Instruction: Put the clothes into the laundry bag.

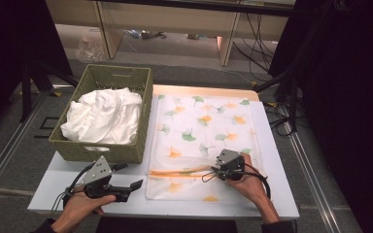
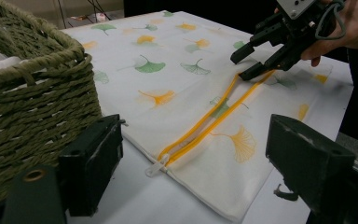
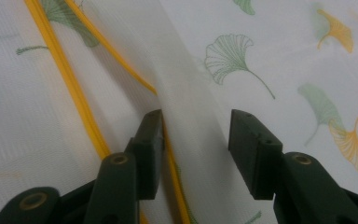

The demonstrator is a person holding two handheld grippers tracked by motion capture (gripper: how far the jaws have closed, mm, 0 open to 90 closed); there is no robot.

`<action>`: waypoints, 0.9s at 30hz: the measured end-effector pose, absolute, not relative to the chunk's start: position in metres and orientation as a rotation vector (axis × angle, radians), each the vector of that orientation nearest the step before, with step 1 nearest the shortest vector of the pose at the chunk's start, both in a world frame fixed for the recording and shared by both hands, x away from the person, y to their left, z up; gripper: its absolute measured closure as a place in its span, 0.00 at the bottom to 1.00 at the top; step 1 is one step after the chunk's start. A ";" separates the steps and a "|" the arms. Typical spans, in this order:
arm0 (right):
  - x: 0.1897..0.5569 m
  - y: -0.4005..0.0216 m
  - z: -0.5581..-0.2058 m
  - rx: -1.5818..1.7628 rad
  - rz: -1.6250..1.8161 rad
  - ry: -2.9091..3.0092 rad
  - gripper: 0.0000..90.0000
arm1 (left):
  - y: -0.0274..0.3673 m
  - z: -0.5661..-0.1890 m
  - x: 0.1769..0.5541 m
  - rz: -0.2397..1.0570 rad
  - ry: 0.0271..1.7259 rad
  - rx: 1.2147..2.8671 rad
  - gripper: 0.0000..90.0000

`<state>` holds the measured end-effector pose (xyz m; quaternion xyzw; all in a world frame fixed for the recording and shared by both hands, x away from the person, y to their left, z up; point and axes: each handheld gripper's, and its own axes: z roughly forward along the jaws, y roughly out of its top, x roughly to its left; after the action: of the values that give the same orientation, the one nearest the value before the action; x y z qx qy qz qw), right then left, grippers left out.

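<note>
Tongs, high view: my right tongs sit at the zip mouth of the laundry bag, at four o'clock on the bench; my left tongs idle, empty. Left gripper view: left jaws stand wide, zipper gaping. Right gripper view: jaws half-open astride the bag's upper layer, not yet pinching. Risk: closing may catch both layers or slip off.

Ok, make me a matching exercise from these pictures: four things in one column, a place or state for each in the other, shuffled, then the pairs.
Things
1. white cloth
2. zipper
3. left gripper
4. right gripper

Places or states
A. jaws astride the upper edge of the zipper opening
B. heaped in the green basket
C. unzipped, yellow, on the leaf-print bag
D. hovers open near the table's front edge, holding nothing

Pairs: 1-B, 2-C, 3-D, 4-A
</note>
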<state>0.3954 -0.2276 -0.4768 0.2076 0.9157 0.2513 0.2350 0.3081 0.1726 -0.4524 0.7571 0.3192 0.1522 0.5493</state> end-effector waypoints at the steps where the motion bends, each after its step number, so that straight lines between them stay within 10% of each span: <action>1: 0.400 -0.227 -0.476 0.525 0.675 2.502 0.65 | 0.171 -0.453 0.308 0.351 0.780 1.782 0.21; 27: 0.407 -0.224 -0.453 0.556 0.738 2.391 0.99 | 0.177 -0.445 0.313 0.354 0.794 1.758 0.22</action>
<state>0.4072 -0.2240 -0.4529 0.2080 0.8940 0.2759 0.2852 0.3126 0.1775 -0.4454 0.7448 0.3365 0.1501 0.5564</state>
